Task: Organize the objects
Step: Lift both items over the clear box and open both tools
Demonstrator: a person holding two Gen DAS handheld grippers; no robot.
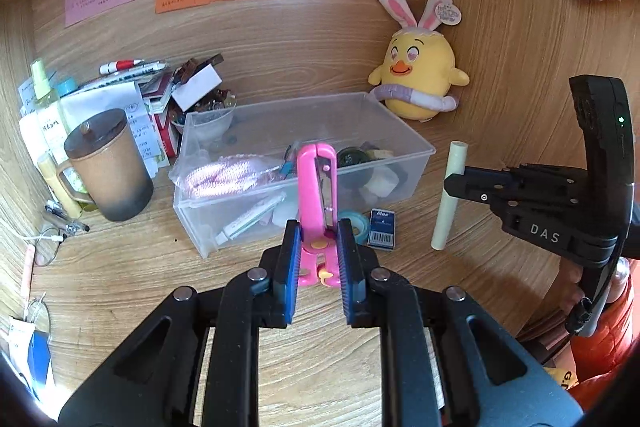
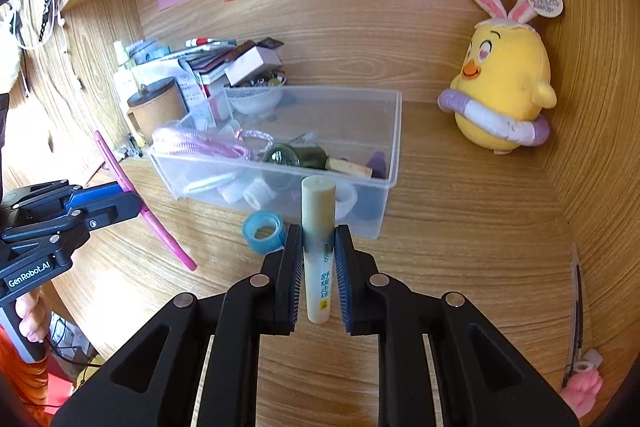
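My left gripper (image 1: 319,239) is shut on a pink pair of scissors (image 1: 316,187), held upright in front of a clear plastic bin (image 1: 416,143). The bin holds a pink cord (image 1: 216,179), a tube, a dark bottle and other small items. My right gripper (image 2: 318,239) is shut on a pale cream stick tube (image 2: 318,219), held upright in front of the same bin (image 2: 394,131). The right gripper shows at the right of the left wrist view (image 1: 450,183), holding the tube (image 1: 450,195). The left gripper appears at the left of the right wrist view (image 2: 132,195) with the scissors (image 2: 160,227).
A blue tape roll (image 2: 262,231) and a small blue box (image 1: 382,229) lie on the wooden desk before the bin. A brown lidded mug (image 1: 106,163), a pile of papers and a spray bottle stand at the left. A yellow chick plush (image 2: 504,83) sits back right.
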